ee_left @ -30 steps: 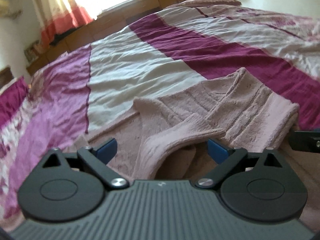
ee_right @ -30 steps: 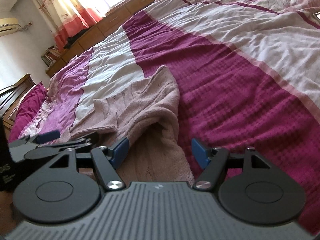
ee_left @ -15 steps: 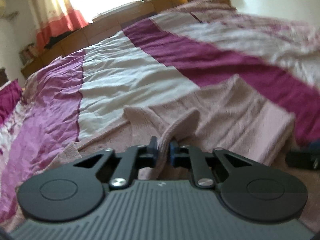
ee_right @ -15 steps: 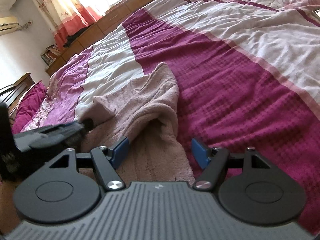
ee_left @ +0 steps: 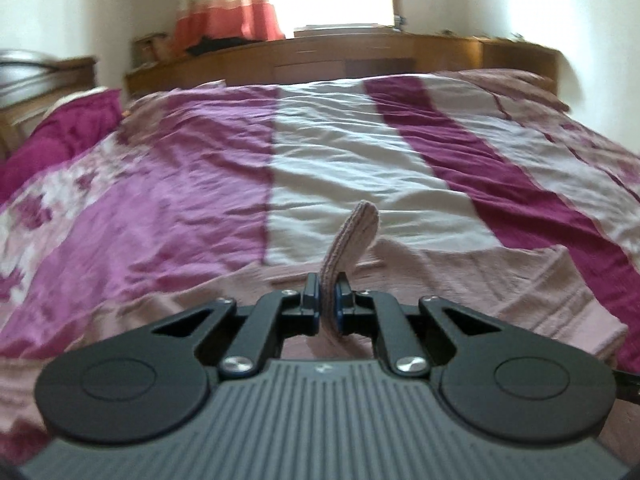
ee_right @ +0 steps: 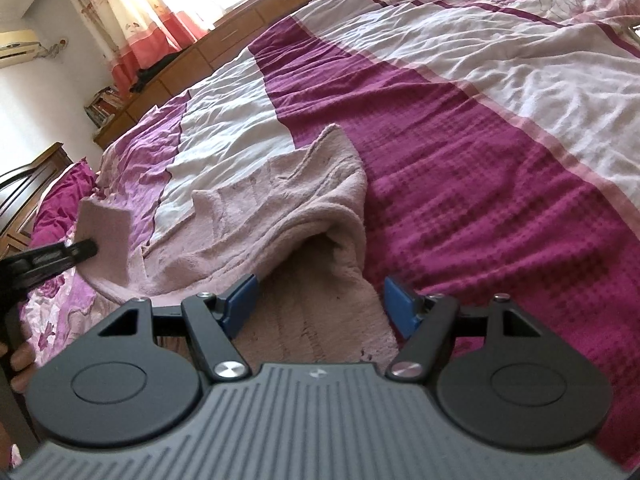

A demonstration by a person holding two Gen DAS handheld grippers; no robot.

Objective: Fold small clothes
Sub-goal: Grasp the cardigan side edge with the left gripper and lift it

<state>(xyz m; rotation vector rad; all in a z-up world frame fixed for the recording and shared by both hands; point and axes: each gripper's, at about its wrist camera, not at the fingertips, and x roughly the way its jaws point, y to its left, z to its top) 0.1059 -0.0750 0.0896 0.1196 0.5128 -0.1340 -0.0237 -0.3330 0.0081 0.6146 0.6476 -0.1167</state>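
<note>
A small dusty-pink knitted garment (ee_right: 280, 216) lies rumpled on the striped bedspread (ee_right: 460, 152). My left gripper (ee_left: 328, 300) is shut on the garment's sleeve (ee_left: 352, 236), which sticks up between the fingers; the garment's body (ee_left: 500, 288) spreads to the right. In the right wrist view the left gripper (ee_right: 84, 248) holds the sleeve end (ee_right: 106, 240) lifted out to the left. My right gripper (ee_right: 320, 308) is open and empty, its blue pads either side of the garment's near edge, low over it.
The bed is covered by a purple, white and maroon striped bedspread (ee_left: 360, 152). A wooden headboard cabinet (ee_left: 340, 56) and curtains (ee_left: 228, 8) stand at the far side. A magenta pillow (ee_left: 60, 128) lies at the left.
My left gripper closed on the sleeve, then lifted it and swung it out to the left. My right gripper stayed open in place.
</note>
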